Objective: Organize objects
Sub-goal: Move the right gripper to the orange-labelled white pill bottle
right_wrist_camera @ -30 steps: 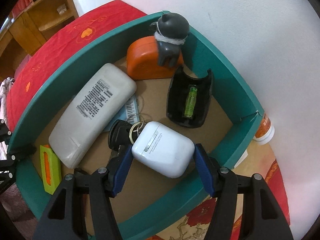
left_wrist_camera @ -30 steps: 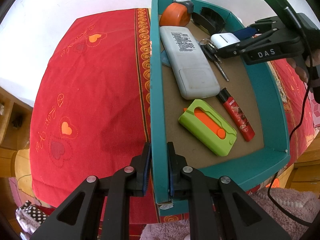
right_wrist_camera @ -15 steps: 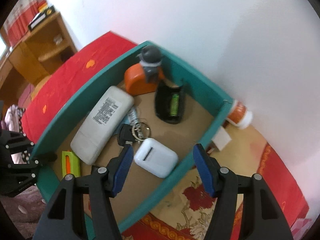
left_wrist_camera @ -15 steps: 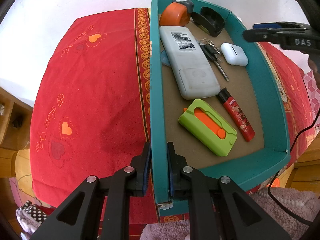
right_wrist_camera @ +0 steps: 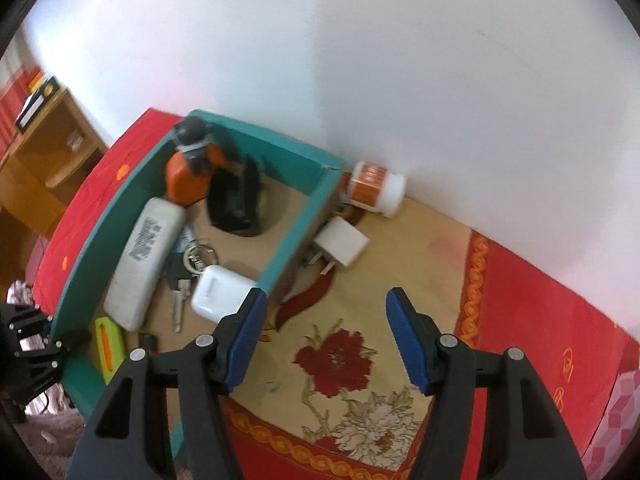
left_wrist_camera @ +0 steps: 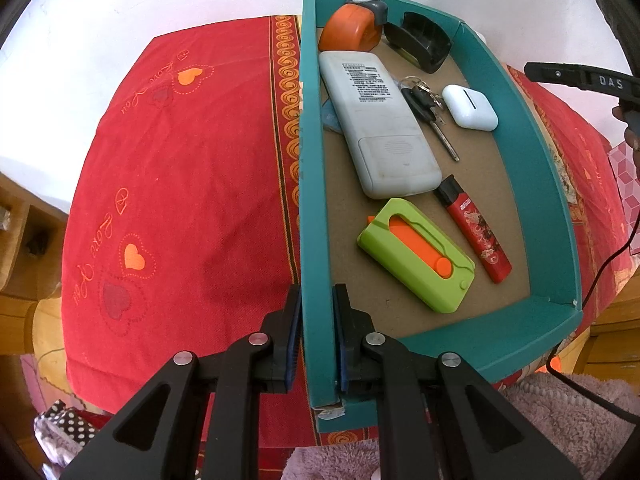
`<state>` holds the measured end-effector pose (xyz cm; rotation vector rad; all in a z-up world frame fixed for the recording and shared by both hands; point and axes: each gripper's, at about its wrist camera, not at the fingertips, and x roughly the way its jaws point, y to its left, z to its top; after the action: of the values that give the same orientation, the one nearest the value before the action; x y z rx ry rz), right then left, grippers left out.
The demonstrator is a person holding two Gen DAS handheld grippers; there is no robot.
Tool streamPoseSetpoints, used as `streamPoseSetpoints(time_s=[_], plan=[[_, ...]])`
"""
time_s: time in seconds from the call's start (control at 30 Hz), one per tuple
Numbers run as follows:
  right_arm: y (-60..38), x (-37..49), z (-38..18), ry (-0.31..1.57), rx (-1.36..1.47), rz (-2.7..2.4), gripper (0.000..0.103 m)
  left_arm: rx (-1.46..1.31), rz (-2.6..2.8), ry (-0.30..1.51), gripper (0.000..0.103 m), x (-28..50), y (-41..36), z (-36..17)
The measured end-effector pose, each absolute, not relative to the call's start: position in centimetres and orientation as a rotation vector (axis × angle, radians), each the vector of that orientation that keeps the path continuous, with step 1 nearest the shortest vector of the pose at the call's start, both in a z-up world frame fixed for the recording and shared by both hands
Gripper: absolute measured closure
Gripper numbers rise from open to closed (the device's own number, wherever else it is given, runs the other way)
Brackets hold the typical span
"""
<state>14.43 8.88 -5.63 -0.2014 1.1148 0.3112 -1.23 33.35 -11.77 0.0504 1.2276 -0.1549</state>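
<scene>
A teal box (left_wrist_camera: 532, 148) holds a white earbud case (left_wrist_camera: 470, 108), keys (left_wrist_camera: 424, 100), a white remote (left_wrist_camera: 380, 124), a red lighter (left_wrist_camera: 474, 236), a green and orange cutter (left_wrist_camera: 416, 256), an orange tape measure (left_wrist_camera: 348, 34) and a black holder (left_wrist_camera: 420, 42). My left gripper (left_wrist_camera: 317, 320) is shut on the box's left wall near its front corner. My right gripper (right_wrist_camera: 325, 336) is open and empty, raised above the cloth outside the box's right wall (right_wrist_camera: 300, 236). A white charger plug (right_wrist_camera: 340, 248) and a white and orange bottle (right_wrist_camera: 374, 192) lie outside the box near the wall.
The box sits on a red cloth with hearts (left_wrist_camera: 180, 184) and a floral cloth (right_wrist_camera: 352, 356). A white wall (right_wrist_camera: 360, 60) stands behind. A wooden shelf (right_wrist_camera: 44, 152) is at the far left. A pink fluffy fabric (left_wrist_camera: 560, 420) lies near the front.
My right gripper let go of the earbud case inside the box, lifted up and moved right, out of the box. The left gripper stayed clamped on the box wall.
</scene>
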Motion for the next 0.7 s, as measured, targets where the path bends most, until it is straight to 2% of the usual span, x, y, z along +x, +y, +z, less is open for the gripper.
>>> streamPoseSetpoints(time_s=[0.4,0.7], plan=[[6.0,19.0,-8.0,1.123,-0.008,0.19,0.037,0.045,-0.141,1.228,0.088,-1.3,33.2,-11.8],[2.6,22.6,-9.1,1.124,0.367,0.121,0.037,0.043,-0.137,1.227,0.088,-1.3,33.3,-11.8]])
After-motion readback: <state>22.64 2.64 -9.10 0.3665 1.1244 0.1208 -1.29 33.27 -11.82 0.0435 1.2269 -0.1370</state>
